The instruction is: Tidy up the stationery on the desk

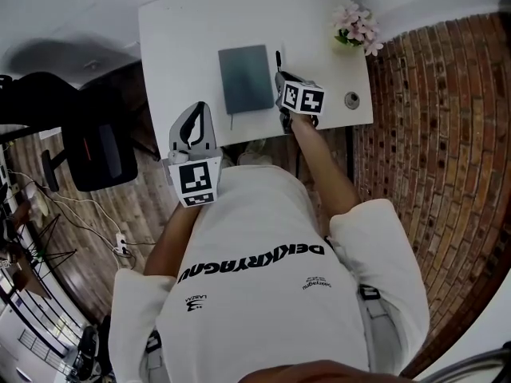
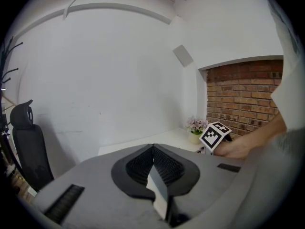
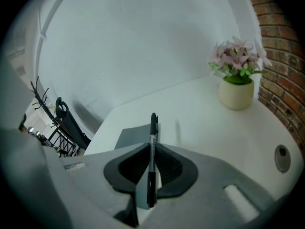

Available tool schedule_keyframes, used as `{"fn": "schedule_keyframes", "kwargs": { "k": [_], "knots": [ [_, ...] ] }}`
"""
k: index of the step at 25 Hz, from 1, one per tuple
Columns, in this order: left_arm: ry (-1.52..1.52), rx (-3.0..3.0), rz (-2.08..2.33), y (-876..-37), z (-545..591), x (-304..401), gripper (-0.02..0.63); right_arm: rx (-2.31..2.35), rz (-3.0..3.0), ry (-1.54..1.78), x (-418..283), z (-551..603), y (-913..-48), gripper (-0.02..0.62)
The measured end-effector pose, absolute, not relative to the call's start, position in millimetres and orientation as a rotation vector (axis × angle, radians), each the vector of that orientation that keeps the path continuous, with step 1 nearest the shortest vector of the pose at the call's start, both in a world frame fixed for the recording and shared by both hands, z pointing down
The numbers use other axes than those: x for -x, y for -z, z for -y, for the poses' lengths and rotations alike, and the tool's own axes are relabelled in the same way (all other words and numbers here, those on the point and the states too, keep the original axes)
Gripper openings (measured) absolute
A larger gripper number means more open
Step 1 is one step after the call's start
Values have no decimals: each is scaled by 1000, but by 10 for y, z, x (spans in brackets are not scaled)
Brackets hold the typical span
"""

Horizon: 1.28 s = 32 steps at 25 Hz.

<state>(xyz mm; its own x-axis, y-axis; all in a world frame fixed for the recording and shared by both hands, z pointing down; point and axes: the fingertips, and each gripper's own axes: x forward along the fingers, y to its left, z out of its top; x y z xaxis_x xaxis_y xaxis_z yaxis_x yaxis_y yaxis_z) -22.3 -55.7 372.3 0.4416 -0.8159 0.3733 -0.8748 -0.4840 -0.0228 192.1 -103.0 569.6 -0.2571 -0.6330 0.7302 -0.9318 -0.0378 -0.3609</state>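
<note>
A black pen (image 3: pixel 152 147) is clamped between the pads of my right gripper (image 3: pixel 152 157), its tip sticking out ahead over the white desk (image 3: pixel 200 123). In the head view that right gripper (image 1: pixel 281 76) hovers over the desk's front right part, just right of a grey notebook (image 1: pixel 246 78) that lies flat; the pen (image 1: pixel 279 61) pokes out beyond it. The notebook's corner (image 3: pixel 131 137) shows behind the jaws. My left gripper (image 1: pixel 194 131) is held at the desk's front edge, left of the notebook, shut with nothing in it; its pads (image 2: pixel 153 162) meet.
A cream pot of pink flowers (image 1: pixel 357 27) stands at the desk's far right corner, also the pot (image 3: pixel 236 92). A round cable hole (image 1: pixel 351 100) sits near the right edge. A brick wall (image 1: pixel 431 134) runs on the right; a black office chair (image 1: pixel 96 146) stands left of the desk.
</note>
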Motion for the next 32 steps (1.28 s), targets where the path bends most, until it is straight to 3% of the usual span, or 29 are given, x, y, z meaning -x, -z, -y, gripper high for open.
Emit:
{"fn": "schedule_keyframes", "kwargs": {
  "k": [16,32],
  "knots": [
    [-566,-2452,1496,-3936,572,242,-2,-1556,1825,-1349,-1911,1121,-6329,44],
    [-584,-2436,1487,-4003,530,273,-2,-1574,1834,-1393,-1956,1116,-6348,72]
  ]
}}
